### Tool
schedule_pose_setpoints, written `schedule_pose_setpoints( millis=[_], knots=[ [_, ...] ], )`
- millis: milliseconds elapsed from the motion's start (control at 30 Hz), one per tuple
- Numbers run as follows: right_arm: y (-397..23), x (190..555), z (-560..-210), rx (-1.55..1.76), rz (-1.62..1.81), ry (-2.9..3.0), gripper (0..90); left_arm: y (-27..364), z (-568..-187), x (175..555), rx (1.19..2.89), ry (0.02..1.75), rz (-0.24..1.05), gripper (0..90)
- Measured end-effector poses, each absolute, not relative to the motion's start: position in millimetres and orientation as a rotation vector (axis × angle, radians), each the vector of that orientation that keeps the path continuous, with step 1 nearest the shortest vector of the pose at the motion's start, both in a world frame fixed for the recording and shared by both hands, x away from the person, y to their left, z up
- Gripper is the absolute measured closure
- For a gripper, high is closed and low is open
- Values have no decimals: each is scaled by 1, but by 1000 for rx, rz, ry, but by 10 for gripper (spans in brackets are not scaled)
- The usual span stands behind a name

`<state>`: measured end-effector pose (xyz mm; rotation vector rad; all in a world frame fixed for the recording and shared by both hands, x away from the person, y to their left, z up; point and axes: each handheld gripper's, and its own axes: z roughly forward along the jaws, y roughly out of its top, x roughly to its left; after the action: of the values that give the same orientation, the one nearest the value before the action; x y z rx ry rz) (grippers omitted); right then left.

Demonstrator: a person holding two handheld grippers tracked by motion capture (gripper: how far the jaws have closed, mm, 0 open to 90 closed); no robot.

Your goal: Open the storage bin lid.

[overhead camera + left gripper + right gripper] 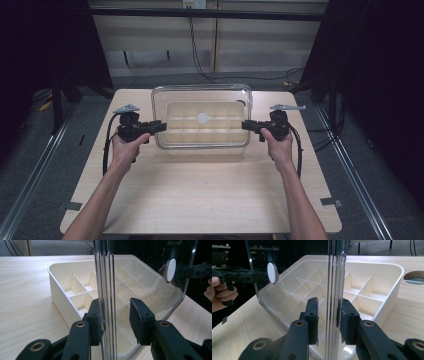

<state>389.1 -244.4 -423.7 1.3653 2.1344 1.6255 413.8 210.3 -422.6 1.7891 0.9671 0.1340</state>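
Note:
A clear plastic lid (202, 95) with a white round knob (202, 118) at its centre hovers over a cream divided tray (172, 137) on the wooden table. My left gripper (162, 125) is shut on the lid's left edge, my right gripper (245, 125) on its right edge. In the left gripper view the lid's rim (106, 277) runs up between the jaws of the left gripper (113, 320), and the tray (58, 290) lies just beyond. In the right gripper view the rim (335, 272) stands between the jaws of the right gripper (329, 317), above the tray (392, 297).
The tray sits in the far half of the table (200, 190); bare wood stretches to the near edge. A round hole (414, 277) in the tabletop lies just behind the tray. Dark curtains flank both sides, and cables run along the floor at the back.

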Motion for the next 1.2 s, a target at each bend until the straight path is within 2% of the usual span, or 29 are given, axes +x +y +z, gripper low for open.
schedule_pose_setpoints(
  millis=[1200],
  knots=[
    [-244, 365, -413, 1463, 1597, 2104, 715, 208, -420, 395, 1821, 952, 118, 634]
  ],
)
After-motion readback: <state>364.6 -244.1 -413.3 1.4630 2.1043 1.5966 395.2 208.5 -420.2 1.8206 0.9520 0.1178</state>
